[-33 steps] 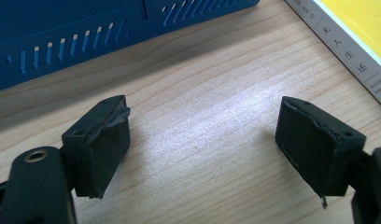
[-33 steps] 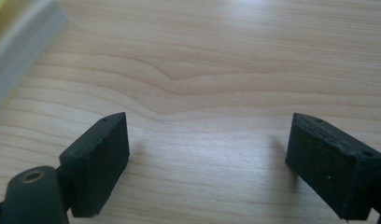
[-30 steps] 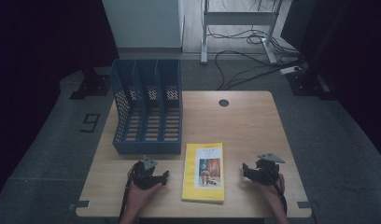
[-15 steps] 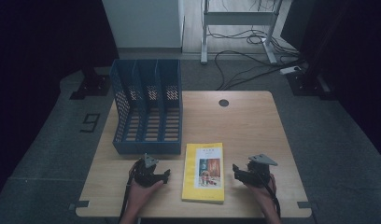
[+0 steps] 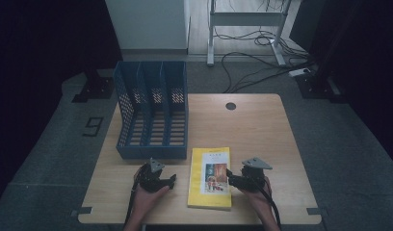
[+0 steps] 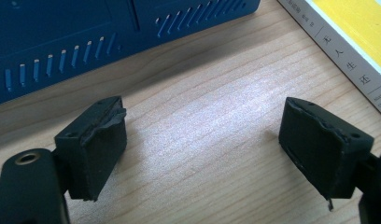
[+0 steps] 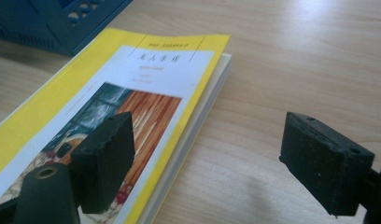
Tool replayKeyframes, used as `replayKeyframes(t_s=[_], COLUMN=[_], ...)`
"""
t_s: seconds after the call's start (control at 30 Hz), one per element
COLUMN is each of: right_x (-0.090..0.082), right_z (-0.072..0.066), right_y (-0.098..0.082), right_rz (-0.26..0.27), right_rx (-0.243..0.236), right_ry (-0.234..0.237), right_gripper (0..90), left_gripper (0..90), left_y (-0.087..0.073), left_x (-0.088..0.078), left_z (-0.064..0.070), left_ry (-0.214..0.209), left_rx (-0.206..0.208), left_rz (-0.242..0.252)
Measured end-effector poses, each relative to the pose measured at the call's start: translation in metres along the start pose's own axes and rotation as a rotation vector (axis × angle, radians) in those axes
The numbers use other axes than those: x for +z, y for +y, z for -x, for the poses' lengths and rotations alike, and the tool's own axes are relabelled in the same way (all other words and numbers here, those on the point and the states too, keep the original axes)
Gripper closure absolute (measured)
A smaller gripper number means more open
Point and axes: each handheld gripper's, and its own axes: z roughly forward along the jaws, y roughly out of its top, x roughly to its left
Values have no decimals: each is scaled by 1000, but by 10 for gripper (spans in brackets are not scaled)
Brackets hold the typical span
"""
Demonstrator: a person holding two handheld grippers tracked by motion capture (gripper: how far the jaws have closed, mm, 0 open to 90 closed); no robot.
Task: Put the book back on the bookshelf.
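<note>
wooden table (image 5: 262,130) | grey carpet floor (image 5: 50,144) | cables (image 5: 252,62) behind | dark room

left gripper (image 5: 173,180): black body, grey three-cornered top plate | right gripper (image 5: 228,177): black, same plate, dark trailing cable | fingers (image 6: 97,147): blocky black pads, worn edges, small screw holes, brass-ringed hole at base

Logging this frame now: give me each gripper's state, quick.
Left gripper: open, holding nothing, jaws over bare table.
Right gripper: open, holding nothing, one jaw over the yellow book.
</note>
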Motion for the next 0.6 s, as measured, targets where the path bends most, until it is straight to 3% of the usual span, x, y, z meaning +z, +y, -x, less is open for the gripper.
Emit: replayKeyframes(t_s=[0.27, 0.4, 0.6], right_x=[-1, 1, 10], right_z=[-7, -12, -21], right_y=[0, -2, -6], right_rz=[19, 9, -14], right_rx=[-1, -9, -29], right_ry=[31, 46, 64], right_gripper=[182, 182, 191], left_gripper=[161, 198, 180], left_y=[0, 0, 0], left_x=[0, -1, 0], left_z=[2, 1, 2], left_ry=[14, 19, 21], left_rx=[-14, -34, -23], left_rz=[4, 13, 7])
